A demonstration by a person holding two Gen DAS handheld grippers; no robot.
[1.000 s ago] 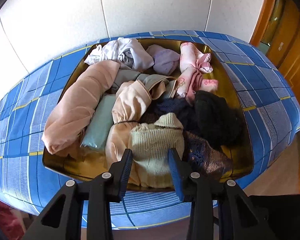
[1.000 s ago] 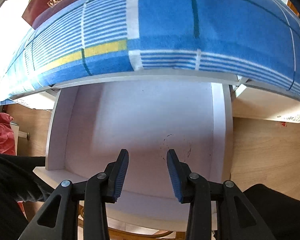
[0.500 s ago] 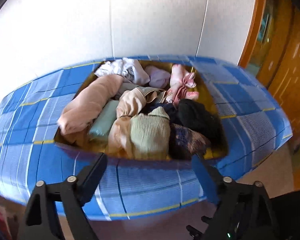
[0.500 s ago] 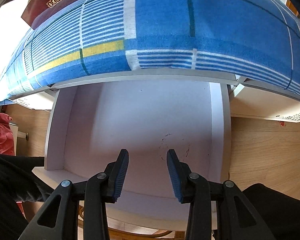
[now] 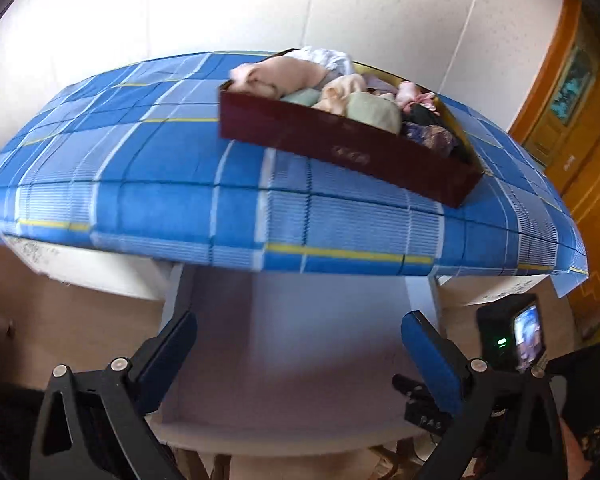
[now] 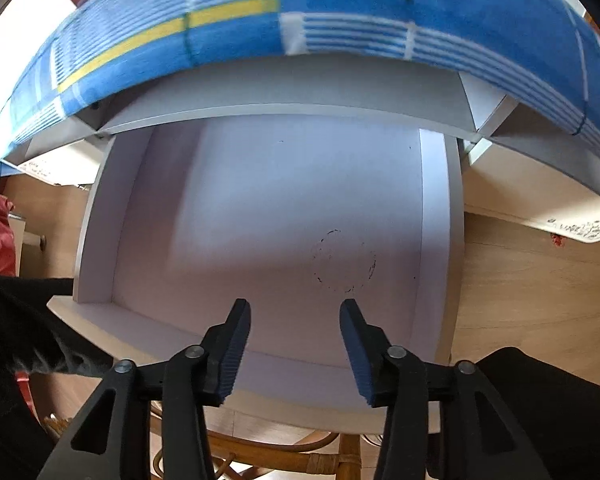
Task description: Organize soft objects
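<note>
Claws first: the left claw (image 5: pixel 299 350) stands spread wide with nothing between its blue pads, and the right claw (image 6: pixel 295 334) is parted more narrowly and likewise holds nothing. Both hang low in front of the bench (image 5: pixel 188 184), aimed into a pale drawer (image 6: pixel 268 216) that is pulled out under the bench edge; its floor is bare apart from a faint ring-shaped mark (image 6: pixel 342 262). In the left view the right tool's camera (image 5: pixel 520 338) shows just beside the left claw's right finger, so the two tools sit close together at the drawer mouth. Up on the bench, over the blue checked cloth (image 6: pixel 340 4), a dark red box (image 5: pixel 340 148) sits at a slant, heaped with soft things (image 5: pixel 340 96): peach, green, white, pink and dark rolled pieces, crowded against one another and rising above the rim. The box lies well above and behind the claws, out of their reach as they stand. An open, bare drawer right below a full box suggests it is meant as the place for the clothes, and the wide left claw suits a bulky soft roll. Whether pieces are headed from box to drawer, or were gathered out of the drawer into the box, the views do not settle.
</note>
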